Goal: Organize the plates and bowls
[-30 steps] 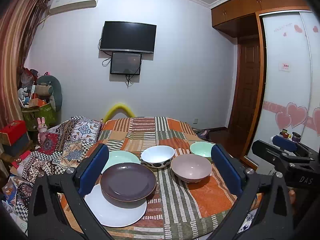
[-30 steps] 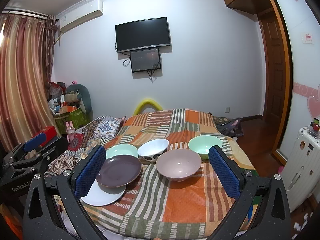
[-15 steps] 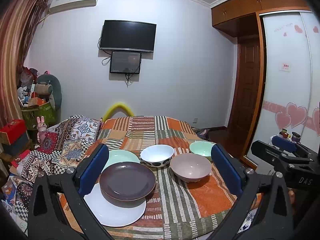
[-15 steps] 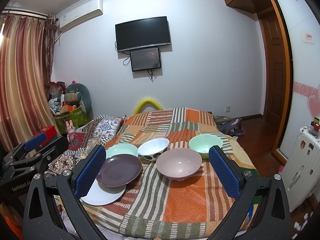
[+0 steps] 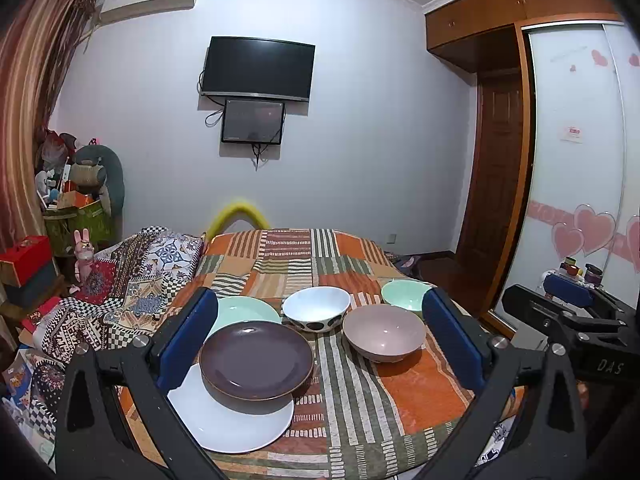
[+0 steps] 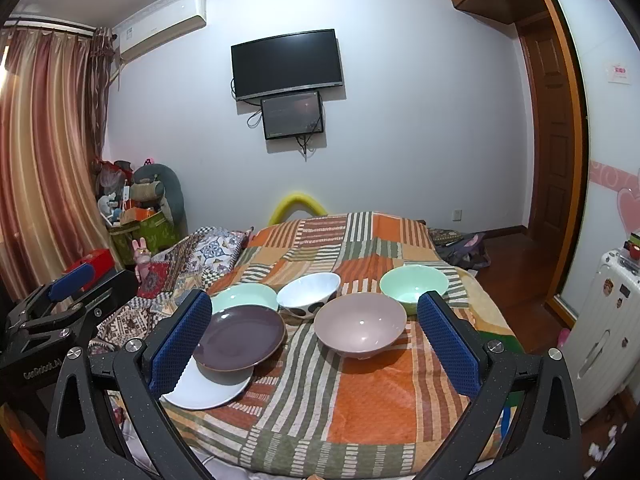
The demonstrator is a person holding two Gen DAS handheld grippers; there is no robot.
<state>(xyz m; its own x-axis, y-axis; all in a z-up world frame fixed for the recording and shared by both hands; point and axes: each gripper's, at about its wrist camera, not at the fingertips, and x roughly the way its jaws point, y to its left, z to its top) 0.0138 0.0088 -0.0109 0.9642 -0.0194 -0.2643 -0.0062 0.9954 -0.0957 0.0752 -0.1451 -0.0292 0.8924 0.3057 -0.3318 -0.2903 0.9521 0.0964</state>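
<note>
Left gripper [image 5: 320, 332] and right gripper [image 6: 314, 336] both spread wide, holding nothing, raised above near edge of striped blanket [image 6: 372, 396]. Ahead, between fingers: purple plate [image 5: 256, 360] overlapping white plate [image 5: 236, 424]; mint plate [image 5: 244, 310] behind; spotted white bowl [image 5: 317, 308], pink bowl [image 6: 360, 330], mint bowl [image 6: 414, 286] further right

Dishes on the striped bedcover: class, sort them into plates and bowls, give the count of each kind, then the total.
Plates: 3, the purple plate, the white plate under it, the mint plate.
Bowls: 3, the white spotted bowl, the pink bowl, the mint bowl.
Total: 6 dishes.
</note>
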